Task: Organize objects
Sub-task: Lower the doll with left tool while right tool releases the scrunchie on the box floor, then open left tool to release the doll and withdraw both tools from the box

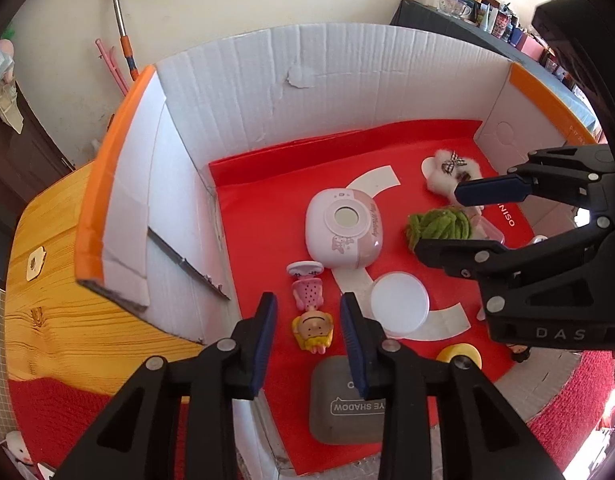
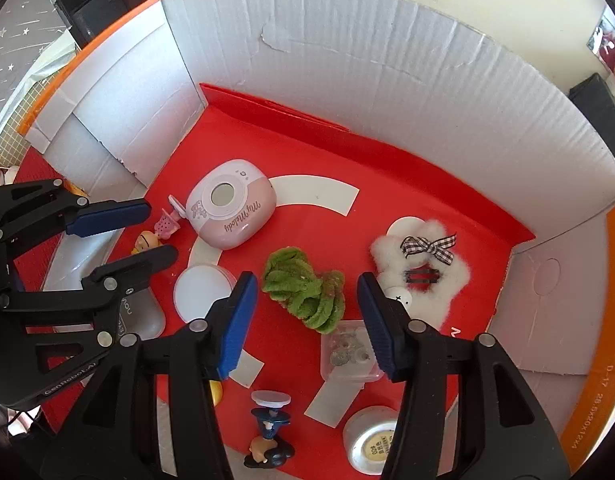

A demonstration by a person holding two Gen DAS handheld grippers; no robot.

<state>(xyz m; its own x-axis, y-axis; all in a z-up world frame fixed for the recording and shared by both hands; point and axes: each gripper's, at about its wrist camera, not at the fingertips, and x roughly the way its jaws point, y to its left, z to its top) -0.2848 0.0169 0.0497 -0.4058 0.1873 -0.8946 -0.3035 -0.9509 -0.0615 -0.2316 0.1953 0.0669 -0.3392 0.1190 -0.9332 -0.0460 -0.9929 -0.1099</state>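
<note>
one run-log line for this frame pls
left gripper: jaws open over pink-dress figurine | right gripper: jaws open over green yarn bundle | nothing held

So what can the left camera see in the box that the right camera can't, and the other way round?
Only the left wrist view shows the grey case lettered SHADOW in full, the wooden tabletop and the broom against the wall.

Only the right wrist view shows the blue figurine, the silver tin, the hair clip on the fluffy white piece, and the beads inside the clear box.

Both show the pink My Melody device, green yarn bundle, round white lid, pink doll and both open grippers.
</note>
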